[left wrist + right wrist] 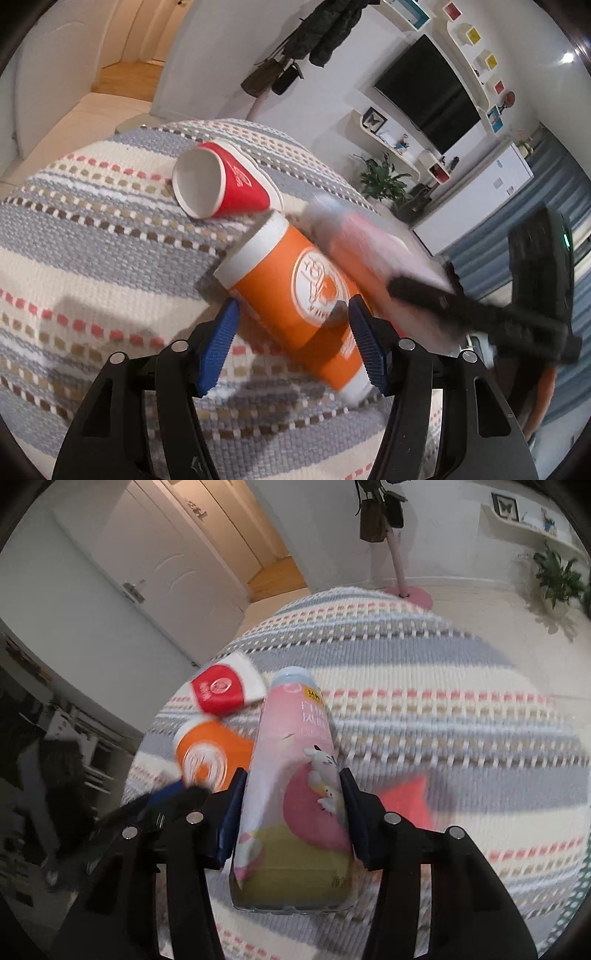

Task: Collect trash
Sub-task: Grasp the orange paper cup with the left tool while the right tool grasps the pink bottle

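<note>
On a striped woven rug (pixel 92 229) in a white-walled living room, the left gripper (pixel 291 343) straddles an orange cup (pixel 295 295), pads apart; the right gripper (pixel 291 812) clamps a pink bottle (pixel 295 775). A red cup (pixel 221 181) lies just beyond both.

Three bits of trash are spread on the rug (pixel 424 686): one cup (pixel 223 694) upper left, another cup (pixel 207 753) below it, the bottle (pixel 291 775) to their right.
</note>
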Motion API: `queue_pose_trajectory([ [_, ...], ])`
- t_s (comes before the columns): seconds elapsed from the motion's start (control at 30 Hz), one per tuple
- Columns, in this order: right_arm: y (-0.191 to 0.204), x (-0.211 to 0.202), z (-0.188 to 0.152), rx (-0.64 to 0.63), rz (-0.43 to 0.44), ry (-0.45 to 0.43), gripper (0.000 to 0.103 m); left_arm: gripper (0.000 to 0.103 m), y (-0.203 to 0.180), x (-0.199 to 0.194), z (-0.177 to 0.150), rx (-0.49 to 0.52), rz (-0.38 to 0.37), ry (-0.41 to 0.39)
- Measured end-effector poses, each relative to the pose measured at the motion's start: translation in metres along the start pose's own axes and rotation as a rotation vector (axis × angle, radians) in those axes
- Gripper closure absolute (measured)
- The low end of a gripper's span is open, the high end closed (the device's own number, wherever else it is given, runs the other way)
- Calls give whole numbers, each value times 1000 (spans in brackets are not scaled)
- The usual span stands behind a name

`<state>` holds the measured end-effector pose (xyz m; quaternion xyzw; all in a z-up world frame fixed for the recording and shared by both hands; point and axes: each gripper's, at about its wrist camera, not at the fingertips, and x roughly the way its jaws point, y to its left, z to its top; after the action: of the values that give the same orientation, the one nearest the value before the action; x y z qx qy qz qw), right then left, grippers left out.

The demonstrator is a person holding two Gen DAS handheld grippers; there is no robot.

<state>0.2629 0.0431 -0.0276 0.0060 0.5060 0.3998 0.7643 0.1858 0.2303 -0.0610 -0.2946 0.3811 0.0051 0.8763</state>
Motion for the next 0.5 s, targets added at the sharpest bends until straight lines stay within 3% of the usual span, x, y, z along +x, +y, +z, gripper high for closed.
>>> queue_pose_trajectory([
  [0.23,-7,-11,-51,57,67,-13,56,44,-7,12,17,47,34,10],
  [0.5,-4,-45,-92,35,-130,-155,56,37,-28,32,3,132,47,72],
])
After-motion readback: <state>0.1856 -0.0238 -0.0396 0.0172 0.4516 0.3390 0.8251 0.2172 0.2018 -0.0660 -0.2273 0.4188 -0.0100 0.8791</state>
